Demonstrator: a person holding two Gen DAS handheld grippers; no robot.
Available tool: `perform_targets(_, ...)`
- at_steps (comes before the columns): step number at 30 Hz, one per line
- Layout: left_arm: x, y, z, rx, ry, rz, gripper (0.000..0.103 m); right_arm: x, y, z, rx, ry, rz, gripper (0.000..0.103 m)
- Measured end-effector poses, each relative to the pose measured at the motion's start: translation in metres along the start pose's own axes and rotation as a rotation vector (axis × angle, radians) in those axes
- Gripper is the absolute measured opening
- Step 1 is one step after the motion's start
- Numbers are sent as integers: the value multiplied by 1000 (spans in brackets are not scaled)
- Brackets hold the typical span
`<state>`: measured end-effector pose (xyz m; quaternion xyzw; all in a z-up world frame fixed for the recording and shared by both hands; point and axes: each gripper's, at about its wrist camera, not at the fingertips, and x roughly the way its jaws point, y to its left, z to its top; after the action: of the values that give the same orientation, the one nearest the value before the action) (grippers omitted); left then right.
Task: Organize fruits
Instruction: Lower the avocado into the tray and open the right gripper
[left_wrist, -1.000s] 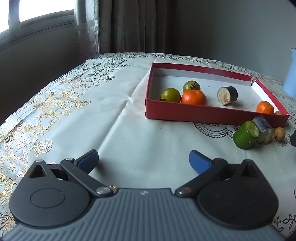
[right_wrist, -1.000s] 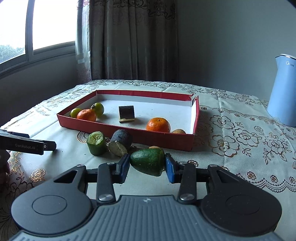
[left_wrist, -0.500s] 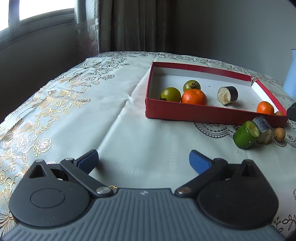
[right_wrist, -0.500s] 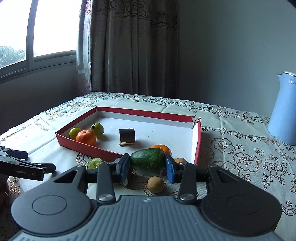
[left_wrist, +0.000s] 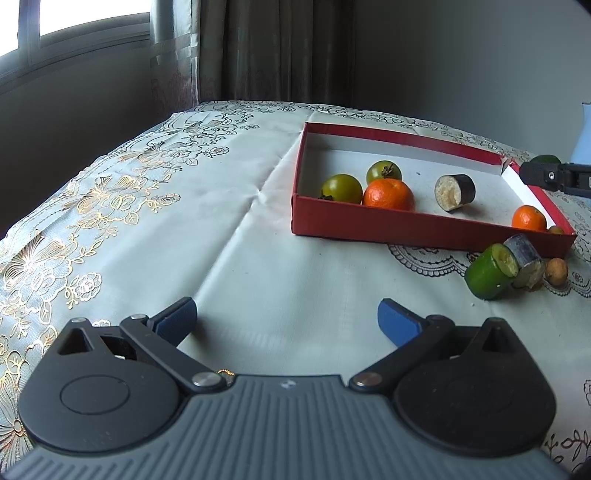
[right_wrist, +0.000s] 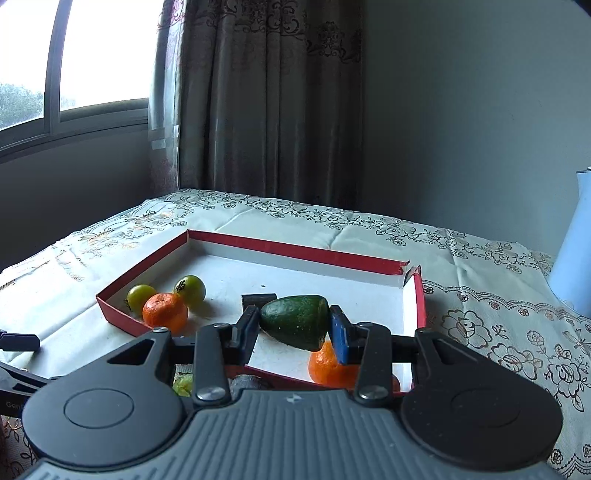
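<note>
Jaws of right gripper (right_wrist: 293, 326) clamp avocado (right_wrist: 295, 326) above red box (right_wrist: 295, 251); left gripper (left_wrist: 286, 319) spread wide.

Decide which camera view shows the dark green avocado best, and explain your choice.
The right wrist view: the avocado sits large and central, clamped by the right gripper above the red tray. The left wrist view shows only a green sliver of it at the far right edge, behind that gripper's fingers.
</note>
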<state>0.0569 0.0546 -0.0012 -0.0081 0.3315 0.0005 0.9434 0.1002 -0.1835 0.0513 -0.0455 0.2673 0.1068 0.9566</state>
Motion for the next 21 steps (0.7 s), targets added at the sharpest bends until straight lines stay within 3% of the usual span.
perform_targets(12,1,0,0,-2,0,-1,103,65,-16,13,76,103,-42,41)
perform_targets(21,1,0,0,-1,2,1,103,70,-23,11,95,109,-71,46)
